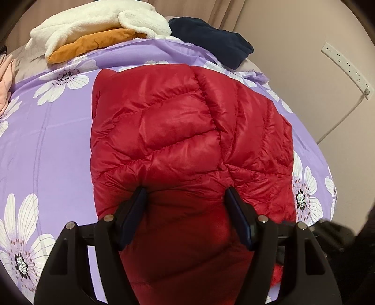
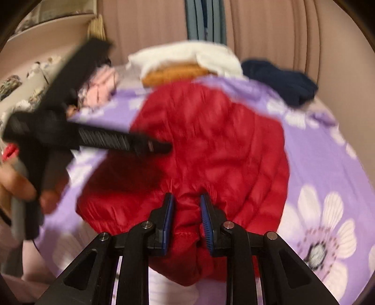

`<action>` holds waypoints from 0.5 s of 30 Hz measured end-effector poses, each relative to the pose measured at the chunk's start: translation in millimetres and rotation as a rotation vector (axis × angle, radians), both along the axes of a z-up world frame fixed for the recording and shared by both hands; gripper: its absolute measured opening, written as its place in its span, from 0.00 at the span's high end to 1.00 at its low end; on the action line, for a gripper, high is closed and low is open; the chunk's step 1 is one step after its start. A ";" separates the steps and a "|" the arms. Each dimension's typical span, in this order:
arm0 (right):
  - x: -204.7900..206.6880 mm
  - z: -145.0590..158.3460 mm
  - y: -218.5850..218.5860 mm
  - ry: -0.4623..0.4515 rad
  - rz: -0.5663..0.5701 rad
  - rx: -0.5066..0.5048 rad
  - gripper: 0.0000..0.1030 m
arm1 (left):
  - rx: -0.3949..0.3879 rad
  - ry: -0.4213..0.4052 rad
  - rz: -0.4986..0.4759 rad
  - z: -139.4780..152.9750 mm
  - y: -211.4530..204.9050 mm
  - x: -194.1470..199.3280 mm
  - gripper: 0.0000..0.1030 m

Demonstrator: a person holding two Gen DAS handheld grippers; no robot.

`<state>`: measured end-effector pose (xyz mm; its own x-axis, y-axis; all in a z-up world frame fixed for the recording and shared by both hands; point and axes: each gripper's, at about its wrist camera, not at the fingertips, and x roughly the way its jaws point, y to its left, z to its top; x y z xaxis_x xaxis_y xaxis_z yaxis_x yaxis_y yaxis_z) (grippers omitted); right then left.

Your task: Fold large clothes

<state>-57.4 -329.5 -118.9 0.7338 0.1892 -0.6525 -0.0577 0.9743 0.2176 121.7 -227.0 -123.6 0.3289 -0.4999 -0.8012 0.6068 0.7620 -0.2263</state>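
Note:
A red quilted puffer jacket lies folded on a purple flowered bedsheet. My left gripper has its jaws wide apart, with a thick fold of the jacket bulging between them at its near edge. My right gripper is closed on a bunch of the jacket at its near hem. The left gripper also shows in the right wrist view, held in a hand at the left, its tip over the jacket's left side. That view is blurred.
At the far end of the bed lie a white fleece over an orange garment, a dark navy garment and a pink one. A wall with a power strip stands at the right.

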 end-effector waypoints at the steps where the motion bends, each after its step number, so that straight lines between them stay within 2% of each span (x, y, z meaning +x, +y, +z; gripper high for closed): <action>1: -1.5 -7.6 -3.9 0.004 -0.003 0.030 0.75 | 0.001 0.001 -0.009 -0.4 -1.2 -0.5 0.31; 5: -2.5 -22.7 -15.2 -0.001 -0.020 0.121 0.76 | 0.028 -0.024 -0.027 -2.5 -6.7 -4.4 0.30; 7: -2.8 -24.0 -17.2 -0.004 -0.024 0.146 0.76 | 0.020 -0.010 -0.046 -2.6 -5.9 -2.8 0.30; 15: -2.2 -31.3 -28.9 -0.012 -0.050 0.237 0.79 | -0.109 0.070 0.003 15.9 21.1 -5.7 0.31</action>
<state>-59.6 -358.4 -150.2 0.7536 0.2994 -0.5852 -0.0151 0.8979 0.4400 116.0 -205.8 -107.6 0.2754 -0.5845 -0.7632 0.5846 0.7321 -0.3497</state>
